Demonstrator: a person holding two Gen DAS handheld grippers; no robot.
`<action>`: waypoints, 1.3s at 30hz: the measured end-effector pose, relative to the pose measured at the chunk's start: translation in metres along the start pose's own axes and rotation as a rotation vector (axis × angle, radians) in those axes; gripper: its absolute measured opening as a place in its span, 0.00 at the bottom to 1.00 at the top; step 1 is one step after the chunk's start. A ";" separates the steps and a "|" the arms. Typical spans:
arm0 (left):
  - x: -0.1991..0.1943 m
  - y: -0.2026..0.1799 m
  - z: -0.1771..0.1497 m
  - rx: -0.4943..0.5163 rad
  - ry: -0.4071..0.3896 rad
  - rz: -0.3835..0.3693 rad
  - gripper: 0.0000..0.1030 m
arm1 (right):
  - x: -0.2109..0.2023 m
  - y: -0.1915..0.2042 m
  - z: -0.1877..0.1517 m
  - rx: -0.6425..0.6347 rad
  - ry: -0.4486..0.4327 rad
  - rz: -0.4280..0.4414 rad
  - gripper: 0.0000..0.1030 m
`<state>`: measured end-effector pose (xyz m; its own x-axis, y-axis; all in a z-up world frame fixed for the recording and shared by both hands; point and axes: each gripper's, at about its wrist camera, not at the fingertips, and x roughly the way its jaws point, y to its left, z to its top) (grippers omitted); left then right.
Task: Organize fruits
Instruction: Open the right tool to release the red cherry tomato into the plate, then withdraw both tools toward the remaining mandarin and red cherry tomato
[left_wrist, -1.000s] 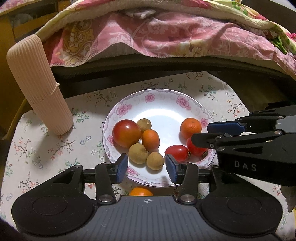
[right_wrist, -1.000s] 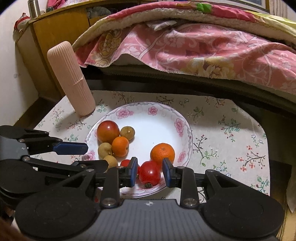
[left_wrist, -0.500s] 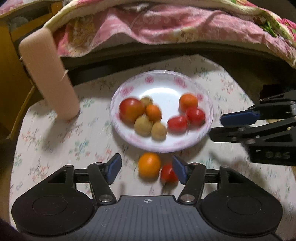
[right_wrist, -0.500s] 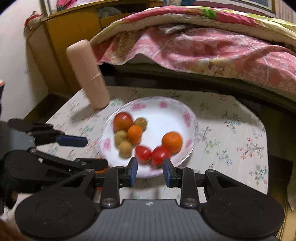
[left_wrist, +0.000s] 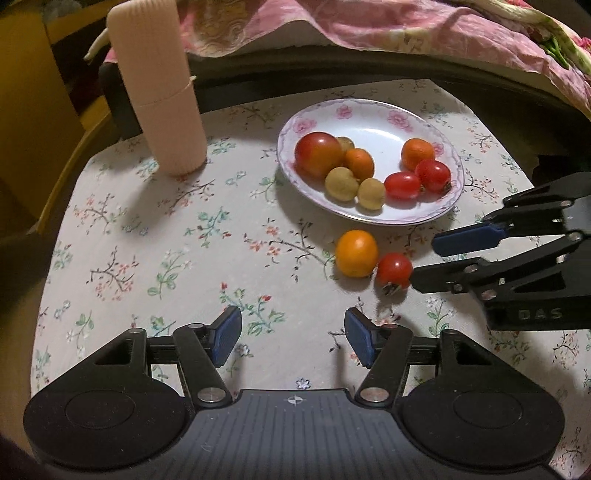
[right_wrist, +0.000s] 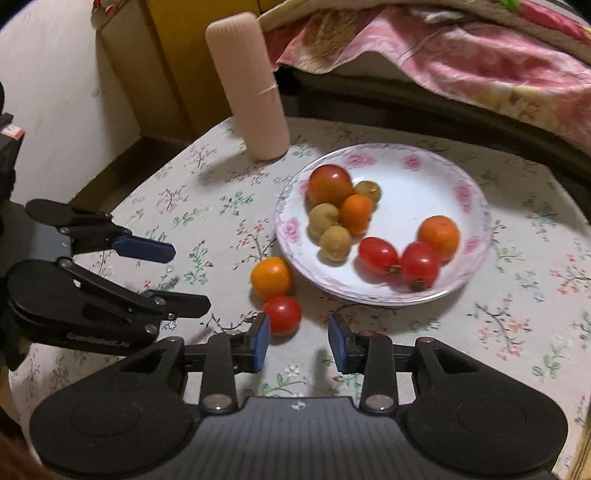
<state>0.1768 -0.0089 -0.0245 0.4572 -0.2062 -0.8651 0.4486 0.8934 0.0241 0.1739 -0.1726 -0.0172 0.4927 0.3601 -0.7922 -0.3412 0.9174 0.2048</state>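
Blue-padded and empty, the left gripper now hovers over bare floral tablecloth, pulled back toward the near edge; a second ago its jaws framed the plate's rim and stood narrower. They stand about half open, touching nothing. The right gripper has also drawn back from the plate, letting go of the cherry tomato it had between its pads; its jaws are opening, with nothing between them. Just beyond its left pad lies a loose cherry tomato, touching an orange on the cloth. Farther off, the floral plate holds the other fruits. A ribbed pink cylinder stands far left.
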 end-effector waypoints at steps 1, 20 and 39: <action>0.000 0.001 0.000 -0.001 0.001 0.000 0.67 | 0.003 0.002 0.001 -0.003 0.004 0.003 0.36; 0.004 -0.007 0.005 0.018 -0.005 -0.015 0.70 | 0.033 0.012 0.006 -0.024 0.082 0.016 0.30; 0.047 -0.040 0.029 0.046 -0.024 -0.041 0.66 | -0.009 -0.035 -0.023 0.073 0.088 -0.024 0.30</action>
<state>0.2029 -0.0659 -0.0515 0.4556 -0.2527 -0.8535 0.5020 0.8648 0.0120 0.1629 -0.2116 -0.0305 0.4267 0.3247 -0.8441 -0.2690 0.9367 0.2243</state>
